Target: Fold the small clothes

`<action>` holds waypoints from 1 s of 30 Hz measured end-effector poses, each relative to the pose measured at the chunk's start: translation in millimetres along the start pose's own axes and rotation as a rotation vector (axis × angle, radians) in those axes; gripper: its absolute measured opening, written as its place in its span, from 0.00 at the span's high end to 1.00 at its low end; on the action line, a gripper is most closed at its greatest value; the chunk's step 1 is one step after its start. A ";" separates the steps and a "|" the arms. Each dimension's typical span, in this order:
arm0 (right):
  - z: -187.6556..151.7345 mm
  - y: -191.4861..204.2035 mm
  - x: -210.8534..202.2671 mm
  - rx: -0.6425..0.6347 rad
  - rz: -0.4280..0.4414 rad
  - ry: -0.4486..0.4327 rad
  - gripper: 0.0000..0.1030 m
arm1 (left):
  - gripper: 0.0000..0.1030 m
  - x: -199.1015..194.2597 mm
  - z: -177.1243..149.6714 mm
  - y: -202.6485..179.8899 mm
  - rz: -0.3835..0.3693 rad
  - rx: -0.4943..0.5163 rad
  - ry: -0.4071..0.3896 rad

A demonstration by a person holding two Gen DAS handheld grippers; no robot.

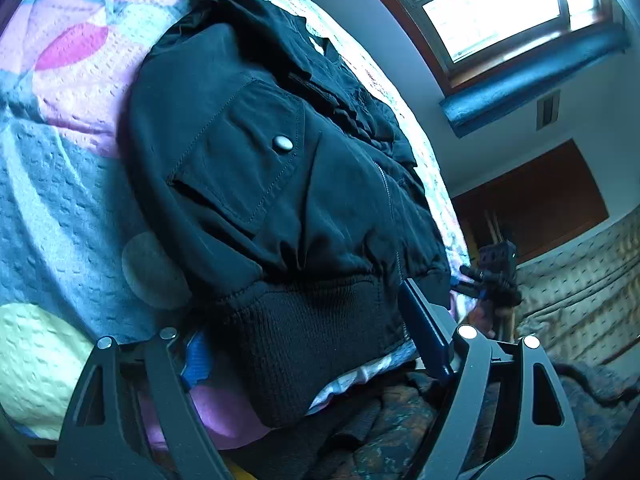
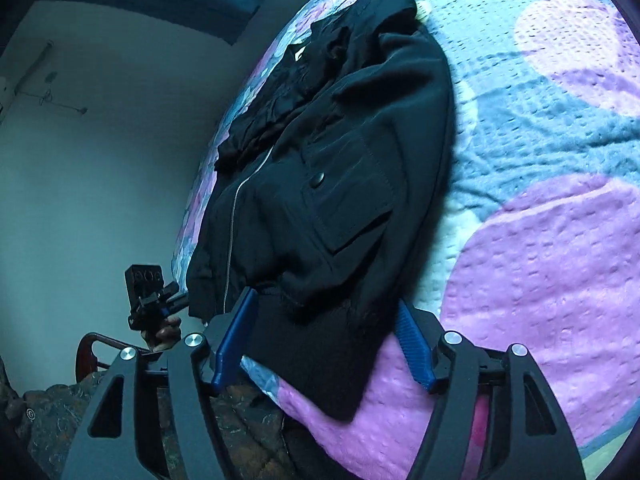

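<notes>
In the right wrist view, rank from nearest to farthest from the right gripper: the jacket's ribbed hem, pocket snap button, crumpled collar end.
1. Ribbed hem, between the right gripper's open jaws.
2. Pocket snap button, mid-jacket.
3. Crumpled collar end, at the far top.

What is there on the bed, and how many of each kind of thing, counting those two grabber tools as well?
Black jacket: 1, lying on the bedspread
Snap buttons on its pockets: 2, one in the left wrist view, one in the right wrist view
Zipper: 1
Handheld grippers: 2, left gripper, right gripper
Patterned bedspread: 1
Total: 7
</notes>
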State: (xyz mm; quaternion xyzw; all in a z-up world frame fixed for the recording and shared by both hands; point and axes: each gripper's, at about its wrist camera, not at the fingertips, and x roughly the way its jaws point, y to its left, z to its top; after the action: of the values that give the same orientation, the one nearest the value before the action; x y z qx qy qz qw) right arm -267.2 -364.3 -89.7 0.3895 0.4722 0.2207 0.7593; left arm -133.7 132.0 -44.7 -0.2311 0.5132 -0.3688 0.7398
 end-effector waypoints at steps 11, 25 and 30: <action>-12.3 7.3 15.4 0.003 0.097 0.040 0.50 | 0.25 1.4 -5.6 -4.4 0.029 0.059 0.028; -6.0 15.6 -8.6 0.041 0.275 -0.079 0.89 | 0.87 -16.5 4.5 4.7 0.099 -0.073 -0.038; 25.3 32.8 -18.5 0.006 0.371 -0.145 0.89 | 0.88 -33.2 33.7 -22.9 0.054 -0.014 -0.093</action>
State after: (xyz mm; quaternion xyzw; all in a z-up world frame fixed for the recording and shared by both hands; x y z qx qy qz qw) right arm -252.1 -367.4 -47.0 0.4869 0.3373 0.3268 0.7365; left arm -116.1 142.6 3.7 -0.2391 0.4869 -0.3340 0.7709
